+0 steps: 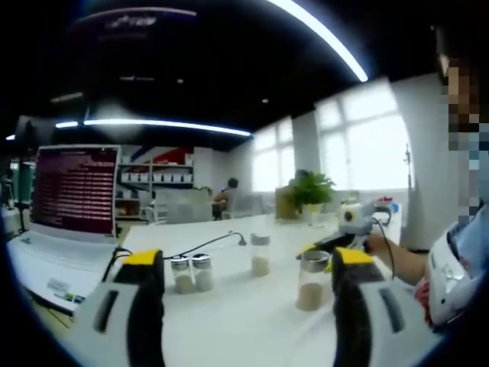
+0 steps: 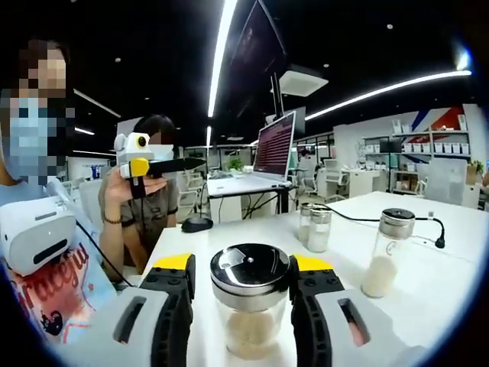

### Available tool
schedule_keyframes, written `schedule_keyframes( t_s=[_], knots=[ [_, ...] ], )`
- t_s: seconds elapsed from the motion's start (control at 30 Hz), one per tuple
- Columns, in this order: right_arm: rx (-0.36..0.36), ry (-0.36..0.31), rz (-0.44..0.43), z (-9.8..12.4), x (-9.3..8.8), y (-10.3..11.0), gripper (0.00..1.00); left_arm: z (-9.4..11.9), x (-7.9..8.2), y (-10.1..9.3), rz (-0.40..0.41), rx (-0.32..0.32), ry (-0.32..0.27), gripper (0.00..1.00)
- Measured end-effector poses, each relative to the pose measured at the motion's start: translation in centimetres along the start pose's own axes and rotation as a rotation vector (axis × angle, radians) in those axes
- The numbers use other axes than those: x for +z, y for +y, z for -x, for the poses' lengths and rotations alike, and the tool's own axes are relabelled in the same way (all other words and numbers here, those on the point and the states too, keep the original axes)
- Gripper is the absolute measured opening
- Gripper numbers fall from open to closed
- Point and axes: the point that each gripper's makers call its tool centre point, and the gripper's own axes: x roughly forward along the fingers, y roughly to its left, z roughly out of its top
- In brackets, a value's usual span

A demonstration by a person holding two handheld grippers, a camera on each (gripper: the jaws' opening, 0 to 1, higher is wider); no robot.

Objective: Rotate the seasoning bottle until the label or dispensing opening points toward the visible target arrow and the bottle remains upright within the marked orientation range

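Right now the right tool (image 2: pixel 242 306) has its yellow-tipped jaws on either side of the seasoning bottle (image 2: pixel 249 306), close against the glass just under the lid; whether they press or merely bracket it I cannot tell. The bottle stands upright on the white counter (image 2: pixel 428 229), near edge. It looks like a small glass jar with a shiny metal cap (image 2: pixel 249 275) and pale powder in the bottom: light, rigid, slick-sided, so a firm hold low on the glass body seems safer than on the cap, which could twist loose.

Over in the left gripper view, the left tool (image 1: pixel 248 267) hangs wide and empty above the counter, and the same bottle (image 1: pixel 312 281) sits far right with the right tool (image 1: pixel 336 241) at it. That view adds a taller bottle (image 1: pixel 260 254), two small shakers (image 1: pixel 192 274) and a laptop (image 1: pixel 75 191). No target arrow is discernible in either view.
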Motion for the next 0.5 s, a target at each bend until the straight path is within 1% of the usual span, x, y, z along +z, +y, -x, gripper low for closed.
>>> schedule_keyframes(
  t_s=[0.03, 0.27, 0.4, 0.5],
  knots=[
    [-0.012, -0.001, 0.002, 0.01, -0.03, -0.31, 0.40, 0.00, -0.05, 0.03, -0.001, 0.001, 0.003, 0.96],
    [-0.023, -0.032, 0.005, -0.03, 0.14, -0.58, 0.39, -0.08, -0.31, 0.09, 0.000, 0.004, 0.012, 0.95],
    [-0.042, -0.018, 0.014, -0.04, 0.24, -0.64, 0.39, -0.05, -0.29, -0.02, -0.002, 0.000, 0.011, 0.95],
    [-0.047, -0.020, 0.009, 0.04, 0.20, -0.74, 0.39, 0.05, -0.13, 0.00, 0.002, 0.001, 0.002, 0.95]
  ],
)
